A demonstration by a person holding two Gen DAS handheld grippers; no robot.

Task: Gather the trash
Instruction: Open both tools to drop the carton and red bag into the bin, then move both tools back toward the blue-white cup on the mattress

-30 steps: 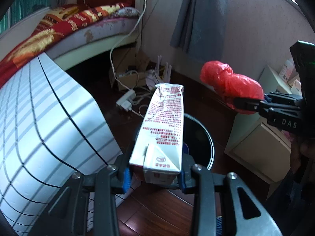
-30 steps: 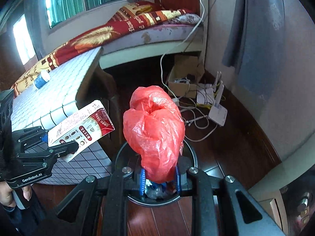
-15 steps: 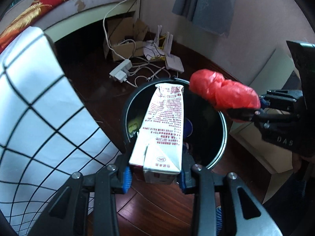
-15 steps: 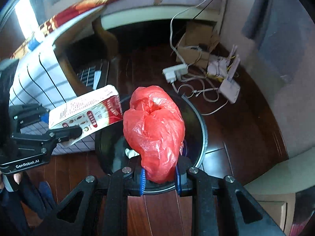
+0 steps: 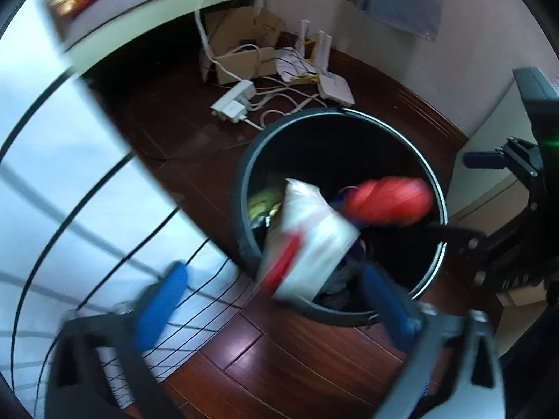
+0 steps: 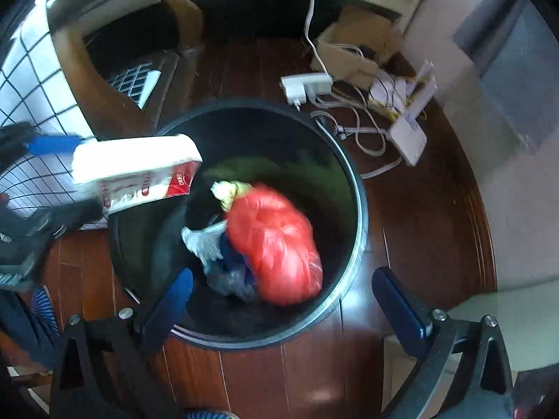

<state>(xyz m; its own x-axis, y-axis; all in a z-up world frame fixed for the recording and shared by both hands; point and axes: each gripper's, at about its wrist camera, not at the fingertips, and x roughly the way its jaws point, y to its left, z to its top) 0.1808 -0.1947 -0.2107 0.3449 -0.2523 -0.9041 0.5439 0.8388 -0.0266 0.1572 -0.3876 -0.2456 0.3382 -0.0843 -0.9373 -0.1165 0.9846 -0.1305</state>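
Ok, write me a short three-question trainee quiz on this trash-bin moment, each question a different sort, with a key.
1. True or false: the left gripper is clamped on the milk carton.
2. Multiple choice: the red plastic bag is
A. pinched in the right gripper
B. lying on the wooden floor
C. free of the pads, over the black trash bin
3. Fill in: beyond the bin, by the cardboard box, a white ____ strip lies among cables.

Key:
1. False. Its jaws have just been opening; the carton is loose between them, above the bin.
2. C
3. power
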